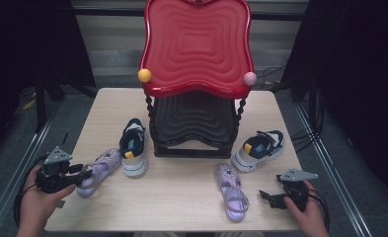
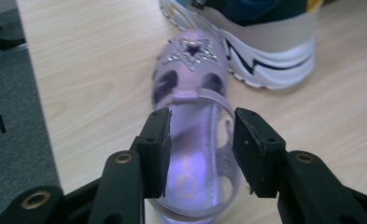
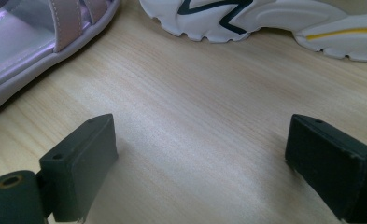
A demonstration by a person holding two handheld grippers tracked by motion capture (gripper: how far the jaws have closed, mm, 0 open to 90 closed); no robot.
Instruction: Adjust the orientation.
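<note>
1. Pale wooden table (image 1: 181,192) is lying under everything.
2. Left gripper (image 1: 85,174) is straddling the heel of a lilac star-trimmed sandal (image 2: 193,121) at the near left edge; whether its pads are pressing is unclear.
3. Right gripper (image 3: 200,163) is hovering spread wide over bare wood, near a matching lilac sandal (image 1: 232,192).
4. Farther back, two navy-and-white sneakers (image 1: 134,144) are flanking a red two-tier tray stand (image 1: 196,44).

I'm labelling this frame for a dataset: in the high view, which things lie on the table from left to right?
Left tongs → purple sandal → navy sneaker → red-topped rack → second purple sandal → second sneaker → right tongs.
</note>
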